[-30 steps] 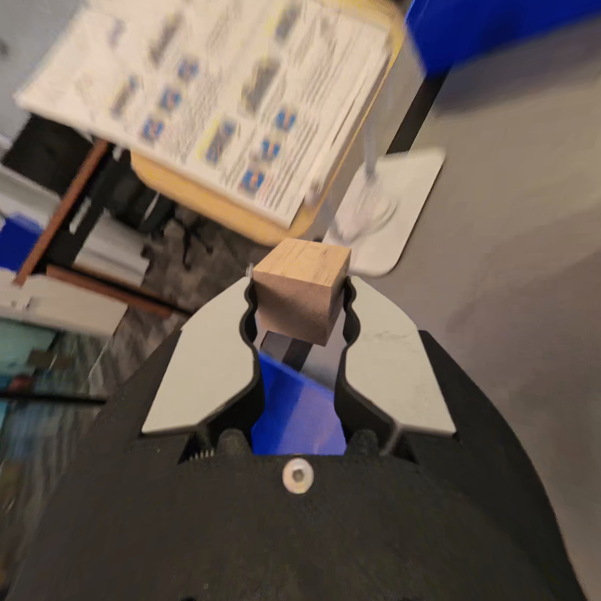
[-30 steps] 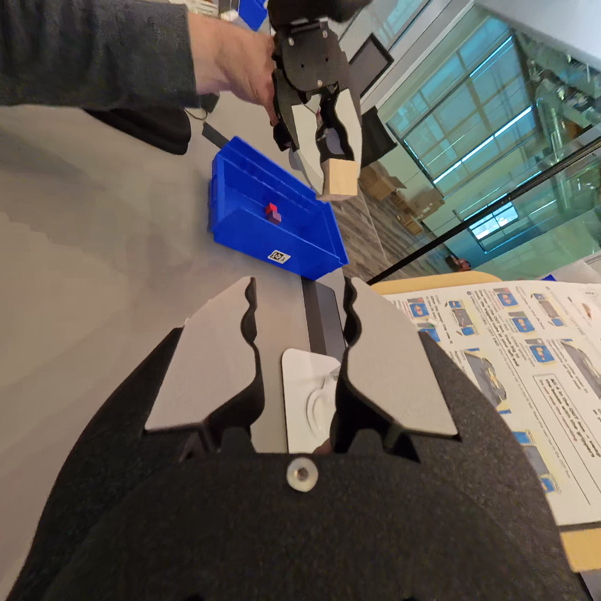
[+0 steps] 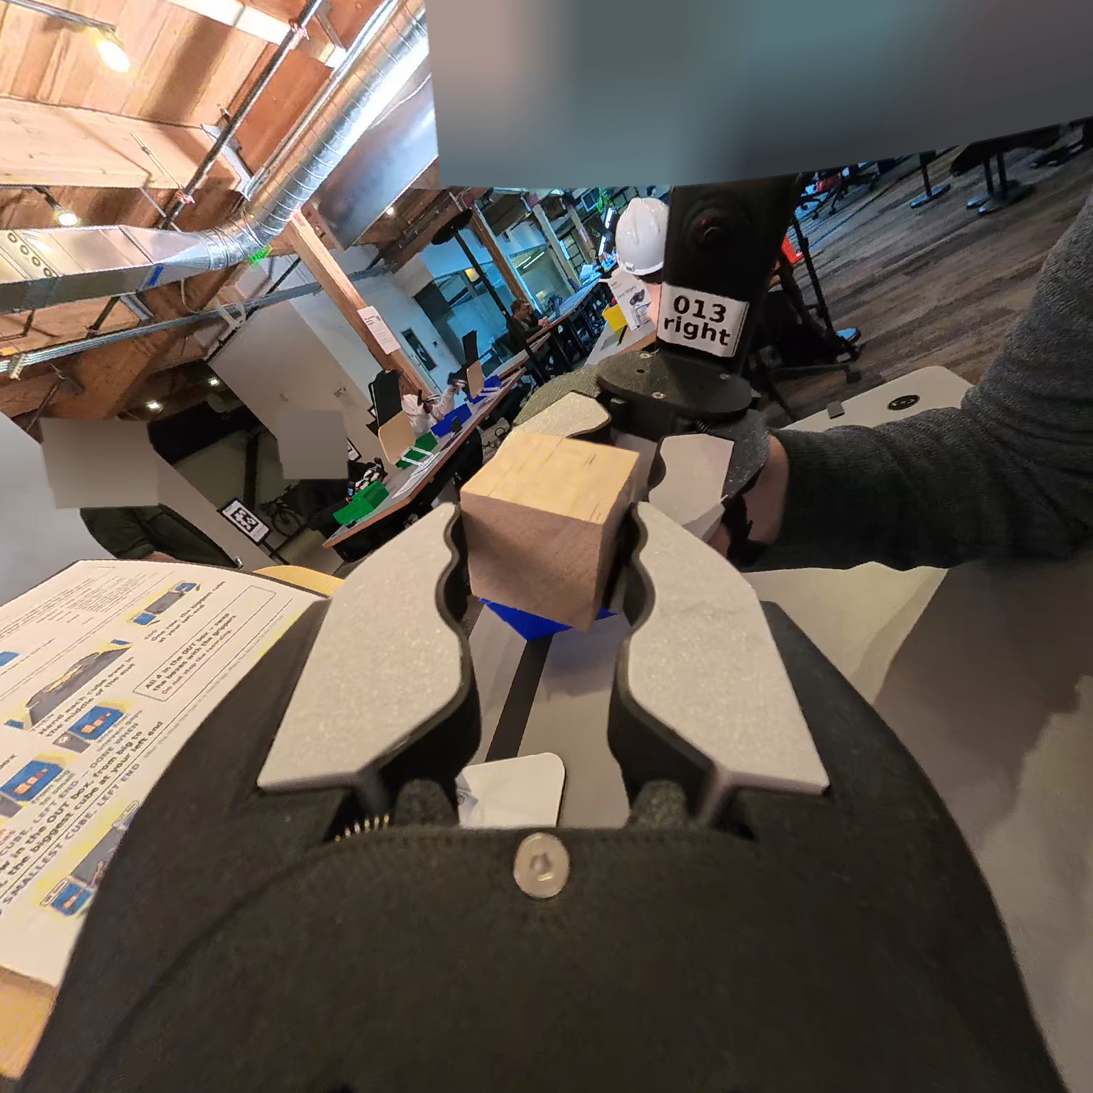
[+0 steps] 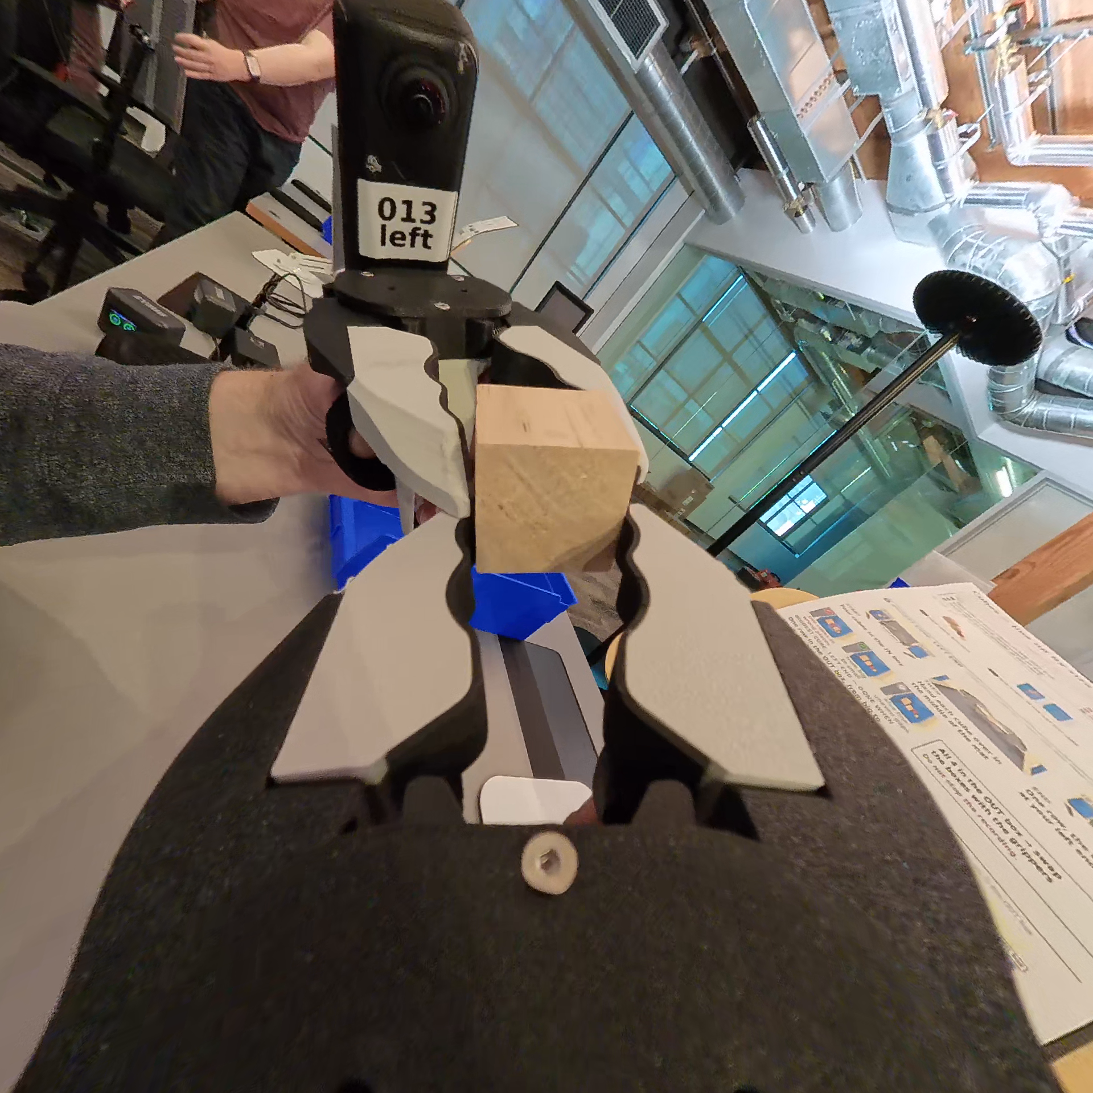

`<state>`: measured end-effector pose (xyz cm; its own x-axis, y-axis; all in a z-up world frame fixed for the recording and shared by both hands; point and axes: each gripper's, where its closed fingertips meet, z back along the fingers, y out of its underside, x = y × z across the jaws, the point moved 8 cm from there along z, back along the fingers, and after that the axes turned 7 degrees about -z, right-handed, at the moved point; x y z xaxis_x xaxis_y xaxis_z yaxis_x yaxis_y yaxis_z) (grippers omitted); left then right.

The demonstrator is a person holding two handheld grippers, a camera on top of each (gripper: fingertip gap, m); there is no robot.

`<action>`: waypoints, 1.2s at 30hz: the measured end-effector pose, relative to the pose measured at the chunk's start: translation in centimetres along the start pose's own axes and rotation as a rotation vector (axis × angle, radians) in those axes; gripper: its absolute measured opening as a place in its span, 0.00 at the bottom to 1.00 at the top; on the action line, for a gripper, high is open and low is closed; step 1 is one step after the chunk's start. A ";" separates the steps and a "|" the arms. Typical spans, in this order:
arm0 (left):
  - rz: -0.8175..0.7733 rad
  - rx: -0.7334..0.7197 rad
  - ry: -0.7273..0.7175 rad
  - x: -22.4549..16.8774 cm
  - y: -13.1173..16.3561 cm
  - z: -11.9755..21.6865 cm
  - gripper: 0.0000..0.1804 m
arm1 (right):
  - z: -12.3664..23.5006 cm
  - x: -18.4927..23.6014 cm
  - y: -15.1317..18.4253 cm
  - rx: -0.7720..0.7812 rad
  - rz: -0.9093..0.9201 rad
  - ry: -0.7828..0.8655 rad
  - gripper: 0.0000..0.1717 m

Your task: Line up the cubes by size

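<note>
The left gripper (image 3: pixel 541 535) has its two grey fingers closed on a pale wooden cube (image 3: pixel 547 529), one pad pressed flat against each side face. The cube is held in the air above the table, not resting on anything. It is a cube, so it has no long axis; it sits slightly turned in the grip, with one lit face up and away from the left camera, a shaded face toward that camera, and its lower corner dipping toward the right finger.

The right gripper (image 4: pixel 547 541) meets the same cube (image 4: pixel 550 473) from the opposite side, fingertip to fingertip with the left one. Its jaws stand about a cube's width apart around the near lower part of the block. The left pad lies against the cube's edge; at the right pad, whether it presses or leaves a thin gap cannot be told. In the right wrist view the cube's end grain faces the camera and its top face tilts back toward the left gripper.

A person's hand (image 4: pixel 278 432) in a grey sleeve holds the left gripper's handle. Below the cube, a blue bin (image 4: pixel 514 603) sits on the grey table (image 4: pixel 148 621). A printed instruction sheet (image 4: pixel 958 739) lies off to the side of the bin.
</note>
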<state>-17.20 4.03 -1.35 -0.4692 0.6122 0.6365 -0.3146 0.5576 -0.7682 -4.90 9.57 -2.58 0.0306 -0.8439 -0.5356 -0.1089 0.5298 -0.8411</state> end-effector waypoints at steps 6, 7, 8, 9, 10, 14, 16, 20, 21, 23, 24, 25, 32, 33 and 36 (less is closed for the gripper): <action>-0.006 0.009 -0.020 0.2 -0.6 0.3 0.27 | 0.4 -0.2 -0.1 0.019 -0.004 -0.013 0.26; 0.001 -0.012 -0.036 0.4 -1.0 0.6 0.27 | 0.5 -0.3 -0.1 0.026 0.000 -0.014 0.26; 0.009 -0.034 -0.047 0.6 -1.4 1.1 0.27 | 0.7 -0.5 -0.1 0.030 0.006 -0.014 0.26; 0.009 -0.042 -0.070 0.9 -1.7 1.6 0.27 | 0.9 -0.6 -0.1 0.034 0.010 -0.006 0.26; -0.006 -0.031 -0.104 1.3 -1.9 2.1 0.27 | 1.1 -0.9 -0.1 0.045 0.009 0.002 0.26; -0.099 0.043 -0.220 2.0 -2.6 4.0 0.00 | 2.5 -2.0 0.0 0.095 0.039 0.032 0.26; -0.130 0.079 -0.247 2.1 -3.0 4.7 0.00 | 4.0 -2.9 -0.1 0.146 0.084 0.073 0.26; -0.222 0.193 -0.287 2.1 -3.7 5.8 0.00 | 9.0 -5.5 1.2 0.337 0.173 0.155 0.26; -0.241 0.223 -0.292 2.1 -3.7 5.9 0.00 | 10.5 -6.5 2.0 0.423 0.188 0.175 0.26; -0.275 0.275 -0.303 2.0 -3.8 6.1 0.00 | 13.9 -8.6 3.9 0.605 0.198 0.194 0.26; -0.286 0.282 -0.307 2.0 -4.0 6.0 0.00 | 15.6 -9.5 4.9 0.700 0.194 0.186 0.26; -0.288 0.277 -0.306 2.0 -4.1 6.0 0.00 | 17.3 -10.4 5.8 0.796 0.194 0.180 0.26; -0.254 0.176 -0.286 1.7 -5.1 3.7 0.00 | 26.4 -15.0 12.7 1.224 0.087 0.070 0.26; -0.263 0.183 -0.286 1.6 -5.2 3.1 0.00 | 27.2 -15.4 13.7 1.266 0.089 0.054 0.26; -0.276 0.182 -0.264 1.3 -5.3 1.7 0.00 | 29.0 -16.1 17.0 1.382 0.052 -0.008 0.26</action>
<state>-17.52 0.89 3.41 -0.5349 0.2758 0.7986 -0.5874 0.5581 -0.5861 21.60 34.55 -10.44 0.0632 -0.8232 -0.5643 0.9535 0.2168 -0.2094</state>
